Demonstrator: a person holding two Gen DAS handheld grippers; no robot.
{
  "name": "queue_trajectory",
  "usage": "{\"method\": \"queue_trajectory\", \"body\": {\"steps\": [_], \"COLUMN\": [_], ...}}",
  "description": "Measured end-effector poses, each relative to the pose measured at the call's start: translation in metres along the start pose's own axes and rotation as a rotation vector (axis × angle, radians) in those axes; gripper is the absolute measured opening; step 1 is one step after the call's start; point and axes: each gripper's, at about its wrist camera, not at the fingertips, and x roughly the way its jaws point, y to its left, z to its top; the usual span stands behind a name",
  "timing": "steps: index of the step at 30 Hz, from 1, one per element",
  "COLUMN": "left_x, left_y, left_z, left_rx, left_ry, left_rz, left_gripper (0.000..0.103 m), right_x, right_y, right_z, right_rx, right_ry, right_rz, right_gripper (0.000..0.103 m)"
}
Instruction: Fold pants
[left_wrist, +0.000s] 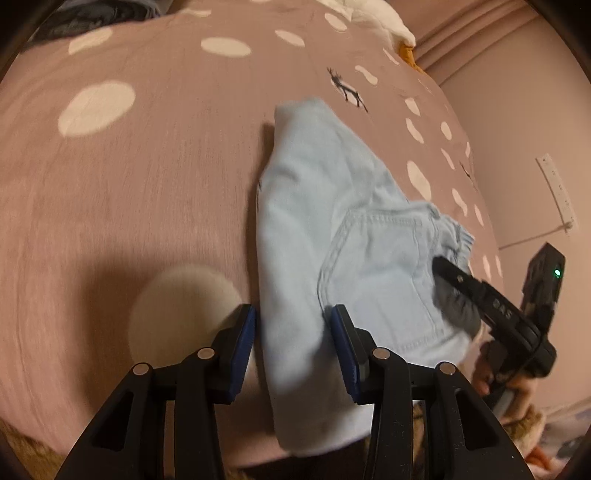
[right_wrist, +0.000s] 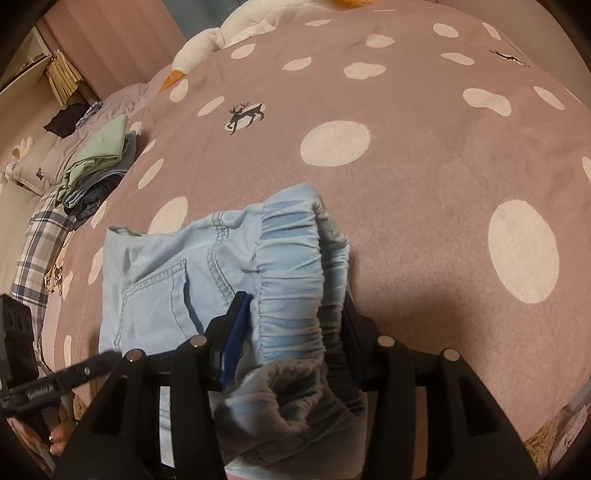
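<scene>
Light blue pants (left_wrist: 332, 236) lie folded on the pink spotted bedspread (left_wrist: 147, 166), back pocket up, the elastic waistband to the right. My left gripper (left_wrist: 293, 321) is open, its blue pads astride the folded edge of the pants near the bed's front edge. My right gripper (right_wrist: 295, 314) has its jaws around the bunched elastic waistband (right_wrist: 291, 266); whether they clamp it I cannot tell. It also shows in the left wrist view (left_wrist: 443, 267), its finger lying on the waistband. The pants fill the lower middle of the right wrist view (right_wrist: 155, 280).
A stack of folded clothes (right_wrist: 96, 166) sits at the far left of the bed. A white plush goose (right_wrist: 207, 44) lies at the head of the bed. A plaid cloth (right_wrist: 37, 251) hangs at the left. A wall (left_wrist: 517, 129) stands right of the bed.
</scene>
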Motion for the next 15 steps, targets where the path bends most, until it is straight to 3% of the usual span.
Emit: {"method": "queue_trajectory", "body": {"steps": [6, 8, 15], "left_x": [-0.006, -0.007, -0.007], "left_y": [0.003, 0.003, 0.001], "left_z": [-0.014, -0.018, -0.02], "left_rx": [-0.028, -0.027, -0.031], "left_ry": [0.023, 0.026, 0.04], "left_rz": [-0.025, -0.021, -0.018], "left_gripper": [0.043, 0.043, 0.043], "right_x": [-0.002, -0.002, -0.014], "right_y": [0.001, -0.001, -0.008], "right_z": [-0.002, -0.005, -0.023], "right_rx": [-0.009, -0.003, -0.001], "right_ry": [0.003, 0.015, 0.049], "right_rz": [-0.027, -0.059, -0.006], "right_gripper": [0.054, 0.07, 0.066]}}
